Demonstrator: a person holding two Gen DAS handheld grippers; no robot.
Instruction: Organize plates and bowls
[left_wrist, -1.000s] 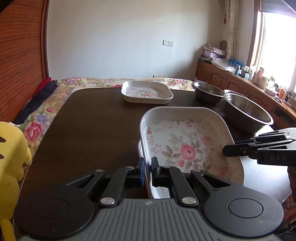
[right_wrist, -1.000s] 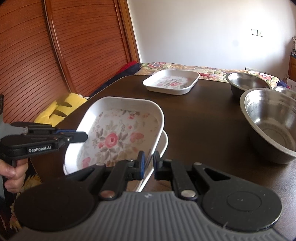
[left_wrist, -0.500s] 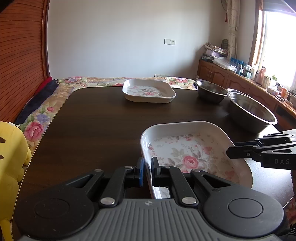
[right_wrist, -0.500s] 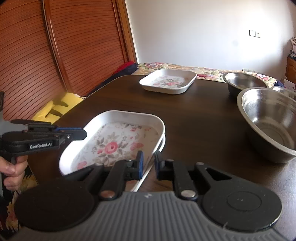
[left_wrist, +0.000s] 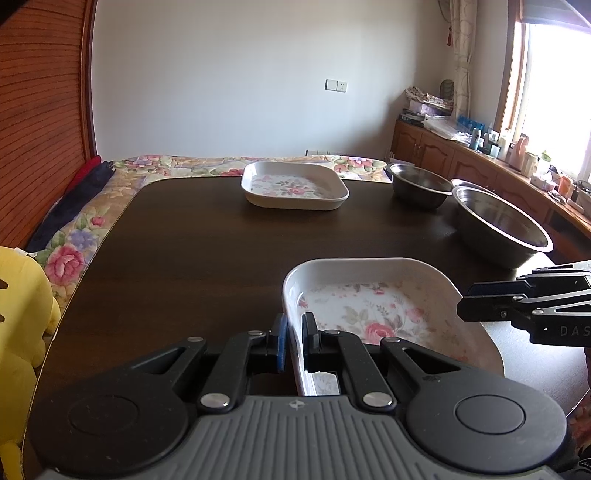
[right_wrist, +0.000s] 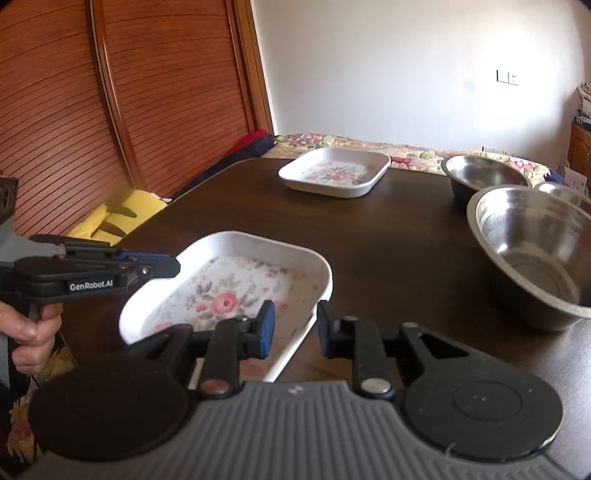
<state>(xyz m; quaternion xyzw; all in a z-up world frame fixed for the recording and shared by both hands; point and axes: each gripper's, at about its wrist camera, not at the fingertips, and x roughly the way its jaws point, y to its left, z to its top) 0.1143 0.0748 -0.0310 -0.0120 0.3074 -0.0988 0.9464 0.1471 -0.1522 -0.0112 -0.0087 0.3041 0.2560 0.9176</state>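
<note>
Through the left wrist camera, we saw our left gripper (left_wrist: 293, 332) clenched on the near left rim of a white rectangular dish with a pink rose pattern (left_wrist: 373, 314), one finger outside the wall and one inside. The dish sat low at the near edge of the dark brown wooden table (left_wrist: 192, 258); whether it rested fully on the wood we could not tell. Our right gripper (left_wrist: 461, 308) entered from the right, its tips beside the dish's right rim. A second white floral dish (left_wrist: 295, 186) stood at the far edge, well apart. Two stainless steel bowls, a small one (left_wrist: 421, 186) and a large one (left_wrist: 502, 229), lined the right edge. We judged that pinching the rim kept the dish level for setting down.

Through the right wrist camera, our right gripper (right_wrist: 295, 326) was released, its fingers spread astride the dish's (right_wrist: 229, 288) near right wall without squeezing it. The left gripper (right_wrist: 173, 264), held in a hand (right_wrist: 31, 332), gripped the opposite rim. The far floral dish (right_wrist: 334, 175) and the large steel bowl (right_wrist: 535, 251) remained unstacked, so we judged the sorting was unfinished, with matching pieces left to be nested.
</note>
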